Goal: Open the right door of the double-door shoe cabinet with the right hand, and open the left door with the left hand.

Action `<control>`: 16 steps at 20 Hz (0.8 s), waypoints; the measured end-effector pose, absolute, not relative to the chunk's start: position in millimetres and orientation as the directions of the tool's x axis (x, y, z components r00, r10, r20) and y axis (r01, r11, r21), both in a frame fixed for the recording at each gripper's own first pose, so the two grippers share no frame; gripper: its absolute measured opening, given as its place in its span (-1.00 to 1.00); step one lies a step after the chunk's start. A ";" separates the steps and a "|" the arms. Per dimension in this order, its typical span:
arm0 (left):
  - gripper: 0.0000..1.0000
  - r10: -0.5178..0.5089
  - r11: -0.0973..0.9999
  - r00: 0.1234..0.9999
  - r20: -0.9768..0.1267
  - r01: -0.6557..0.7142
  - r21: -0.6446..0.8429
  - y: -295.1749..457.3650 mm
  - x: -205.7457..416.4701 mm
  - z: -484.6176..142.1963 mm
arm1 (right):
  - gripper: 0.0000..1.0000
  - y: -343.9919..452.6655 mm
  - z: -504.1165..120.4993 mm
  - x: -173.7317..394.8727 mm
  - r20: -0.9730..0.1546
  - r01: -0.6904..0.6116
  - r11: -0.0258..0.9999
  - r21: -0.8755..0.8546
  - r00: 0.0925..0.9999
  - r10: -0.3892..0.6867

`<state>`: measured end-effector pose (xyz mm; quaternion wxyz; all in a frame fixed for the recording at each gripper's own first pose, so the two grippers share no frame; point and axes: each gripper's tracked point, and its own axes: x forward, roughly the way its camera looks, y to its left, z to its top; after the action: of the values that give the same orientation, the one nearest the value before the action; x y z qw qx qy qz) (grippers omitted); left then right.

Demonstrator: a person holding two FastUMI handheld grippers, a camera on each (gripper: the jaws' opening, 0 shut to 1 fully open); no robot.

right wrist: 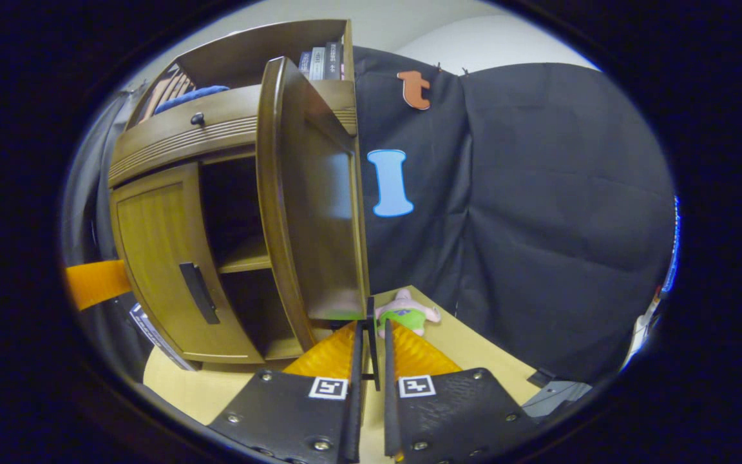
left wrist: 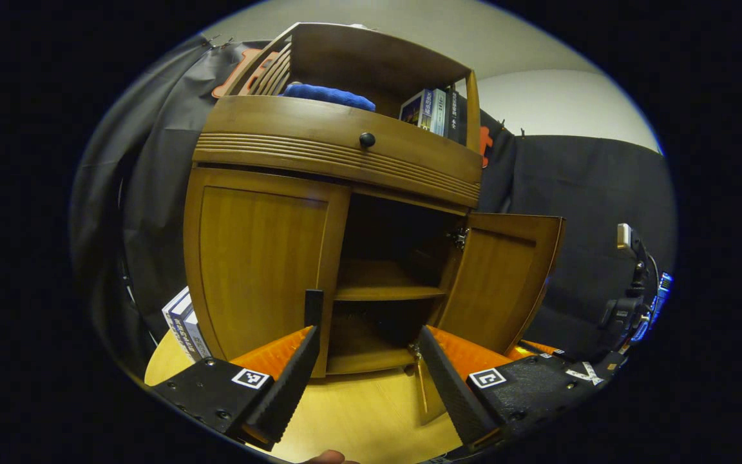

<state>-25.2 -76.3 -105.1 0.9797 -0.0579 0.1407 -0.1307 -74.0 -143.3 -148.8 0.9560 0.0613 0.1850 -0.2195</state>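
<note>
Pinching the right door (right wrist: 316,212)'s handle (right wrist: 369,335), my right gripper (right wrist: 371,351) holds it swung wide; my left gripper (left wrist: 364,361) gapes near the closed left door (left wrist: 261,258) — closing beside its handle (left wrist: 313,308) grabs nothing.

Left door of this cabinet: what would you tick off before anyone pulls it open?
1. Right door swung open: ok.
2. Right gripper jaws closed on the right door handle: ok.
3. Left door shut, ready for its turn: ok.
4. Left gripper jaws open wide enough: ok.
5. Left door handle centred between the jaws: not ok, it sits close to one side.
6. Swing path free of the boxes beside the cabinet: cannot tell.
</note>
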 end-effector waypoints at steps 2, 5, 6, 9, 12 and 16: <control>0.94 -0.278 0.958 0.926 -0.254 0.247 -0.147 -79.2 -27.2 -103.8 | -0.70 -152.5 -148.3 -75.9 -0.381 0.447 0.894 0.033 0.833 -0.402; 0.94 -0.270 0.961 0.930 -0.248 0.243 -0.133 -77.6 -27.1 -103.1 | -0.85 -168.5 -149.9 -80.2 -0.387 0.464 0.884 0.052 0.826 -0.411; 0.94 -0.264 0.962 0.932 -0.248 0.238 -0.132 -76.6 -26.4 -103.5 | -0.85 -172.7 -150.9 -80.8 -0.390 0.468 0.882 0.059 0.824 -0.412; 0.94 -0.245 0.967 0.936 -0.254 0.216 -0.136 -72.2 -25.1 -106.6 | -0.85 -182.2 -151.5 -82.7 -0.388 0.467 0.883 0.055 0.824 -0.412; 0.94 -0.226 0.971 0.936 -0.269 0.196 -0.135 -66.9 -22.8 -111.1 | -0.85 -186.0 -150.6 -84.1 -0.384 0.461 0.886 0.040 0.826 -0.412; 0.94 -0.205 0.977 0.935 -0.288 0.178 -0.120 -58.5 -21.7 -118.4 | -0.85 -191.6 -151.5 -85.2 -0.380 0.451 0.891 0.051 0.834 -0.400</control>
<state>-21.7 -58.5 -118.4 0.9826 -0.0459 0.1513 -0.0974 -85.2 -191.6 -151.5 0.9551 0.0696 0.1828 -0.2226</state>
